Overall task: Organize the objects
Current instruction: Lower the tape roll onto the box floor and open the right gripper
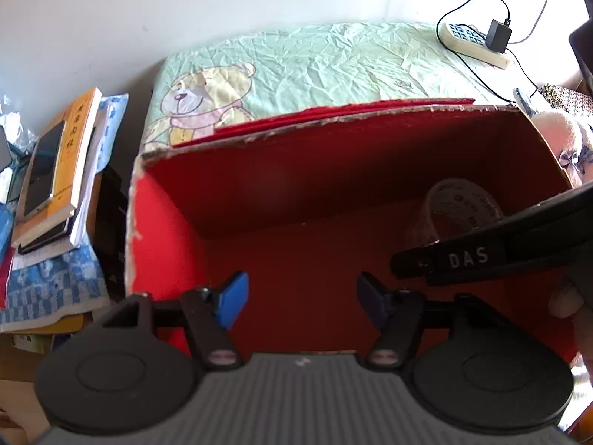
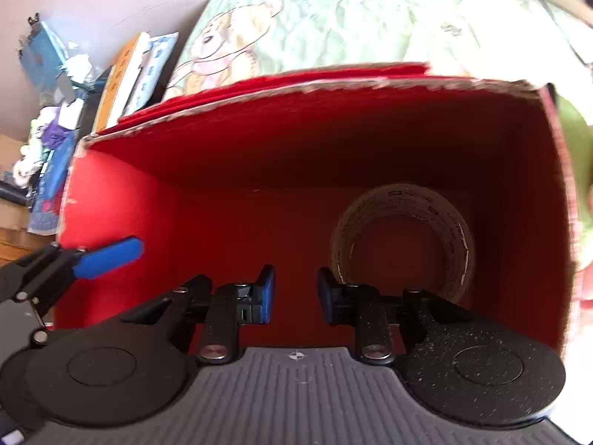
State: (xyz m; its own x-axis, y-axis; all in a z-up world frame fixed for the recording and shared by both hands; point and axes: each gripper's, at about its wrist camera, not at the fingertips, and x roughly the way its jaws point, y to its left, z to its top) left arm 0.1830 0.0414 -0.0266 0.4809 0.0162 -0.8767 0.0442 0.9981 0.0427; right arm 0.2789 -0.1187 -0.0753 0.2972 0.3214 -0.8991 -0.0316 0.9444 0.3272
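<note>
Bright daylight, overexposed right edges, fisheye warping, slight blur.

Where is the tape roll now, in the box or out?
In. The tape roll sits inside the red box, near its right wall; neither gripper holds it.

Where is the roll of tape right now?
The roll of tape lies inside the red box, in its far right corner, seen in both wrist views. In the right wrist view, it sits just beyond the right gripper.

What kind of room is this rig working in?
Probably a bedroom: a crumpled pale green bedsheet with a teddy bear print, a white power strip with a black charger lying on it, and a yellow paperback book stacked alongside.
</note>
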